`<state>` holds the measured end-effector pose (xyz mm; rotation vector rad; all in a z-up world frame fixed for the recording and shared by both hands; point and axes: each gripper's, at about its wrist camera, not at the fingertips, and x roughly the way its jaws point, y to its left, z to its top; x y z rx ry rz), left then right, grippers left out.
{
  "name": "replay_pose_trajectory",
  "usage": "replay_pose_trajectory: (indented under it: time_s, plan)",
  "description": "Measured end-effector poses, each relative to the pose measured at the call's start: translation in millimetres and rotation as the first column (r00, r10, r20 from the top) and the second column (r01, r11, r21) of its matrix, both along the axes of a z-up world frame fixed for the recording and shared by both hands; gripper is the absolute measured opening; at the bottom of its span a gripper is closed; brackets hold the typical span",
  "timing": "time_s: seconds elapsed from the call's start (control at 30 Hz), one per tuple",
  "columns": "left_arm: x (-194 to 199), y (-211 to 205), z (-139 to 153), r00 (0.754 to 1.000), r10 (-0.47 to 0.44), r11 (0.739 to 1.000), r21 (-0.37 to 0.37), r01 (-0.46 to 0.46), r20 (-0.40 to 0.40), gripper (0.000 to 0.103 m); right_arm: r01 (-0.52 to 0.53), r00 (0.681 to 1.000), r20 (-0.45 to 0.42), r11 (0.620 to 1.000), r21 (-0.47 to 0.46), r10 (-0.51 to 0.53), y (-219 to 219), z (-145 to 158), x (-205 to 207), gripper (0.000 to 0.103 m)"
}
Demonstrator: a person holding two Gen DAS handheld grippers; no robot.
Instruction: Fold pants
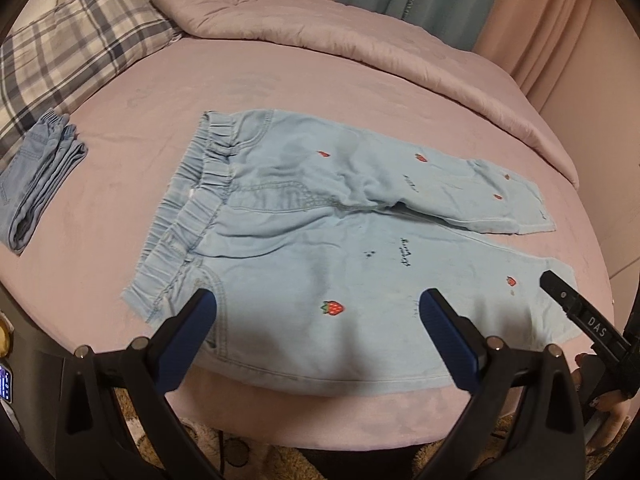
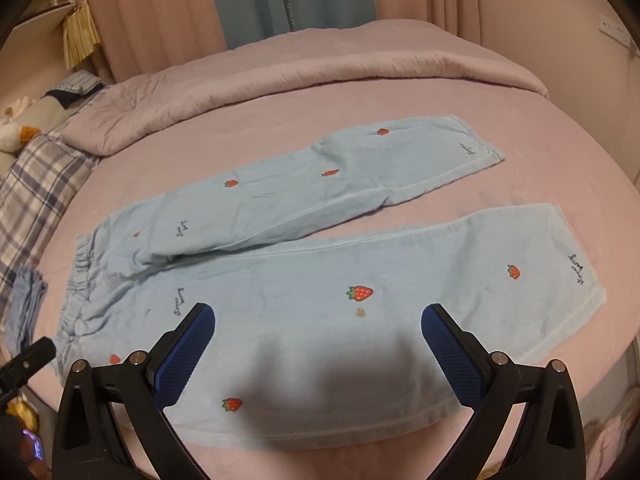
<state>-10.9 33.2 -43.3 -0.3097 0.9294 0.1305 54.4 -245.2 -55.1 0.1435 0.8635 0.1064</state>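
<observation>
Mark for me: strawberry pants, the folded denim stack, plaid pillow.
strawberry pants (image 2: 304, 320), right wrist view, on the near leg's fabric.
folded denim stack (image 1: 40, 184), left wrist view, on the top layer's middle.
plaid pillow (image 1: 76, 40), left wrist view, on its checked cover.

both wrist views hover low at the bed's (image 1: 120, 128) near edge, sharing the pants (image 1: 320, 240).

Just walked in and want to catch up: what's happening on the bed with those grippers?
A person holds a two-finger gripper in each hand over light blue strawberry pants spread flat on the pink bed, legs apart, not yet folded. The left gripper hovers open near the waistband side, and the right gripper hovers open over the near leg. Neither grips fabric. A folded pair of jeans lies off by the plaid pillow.
</observation>
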Motion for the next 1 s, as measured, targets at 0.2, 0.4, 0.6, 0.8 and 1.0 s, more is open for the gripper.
replay_pose_trajectory:
  time_s: [0.2, 0.4, 0.6, 0.8, 1.0]
  plan:
    - [-1.2, 11.1, -3.0, 1.000, 0.024, 0.999, -0.021, -0.025, -0.010, 0.101, -0.003, 1.000, -0.006, 1.000, -0.003, 0.003, 0.6, -1.8, 3.0, 0.103]
    - [-1.3, 13.9, -2.8, 1.000, 0.026, 0.999, -0.027, -0.027, -0.008, 0.101, -0.010, 1.000, -0.006, 1.000, -0.008, 0.010, 2.1, -2.0, 3.2, 0.103]
    - [-0.1, 14.9, -5.2, 1.000, 0.014, 0.999, -0.033, -0.015, -0.014, 0.099, 0.000, 1.000, -0.004, 1.000, -0.009, 0.000, 1.2, -1.4, 3.0, 0.103]
    - [1.9, 14.4, -8.1, 1.000, 0.006, 0.999, -0.040, -0.006, -0.021, 0.098, 0.019, 1.000, -0.004, 1.000, 0.000, -0.019, -4.8, 0.3, -0.8, 0.102]
    - [4.3, 13.4, -9.7, 1.000, 0.001, 0.999, -0.042, -0.002, -0.024, 0.097, 0.051, 0.999, -0.009, 0.999, 0.010, -0.051, -15.9, -0.4, -2.3, 0.102]
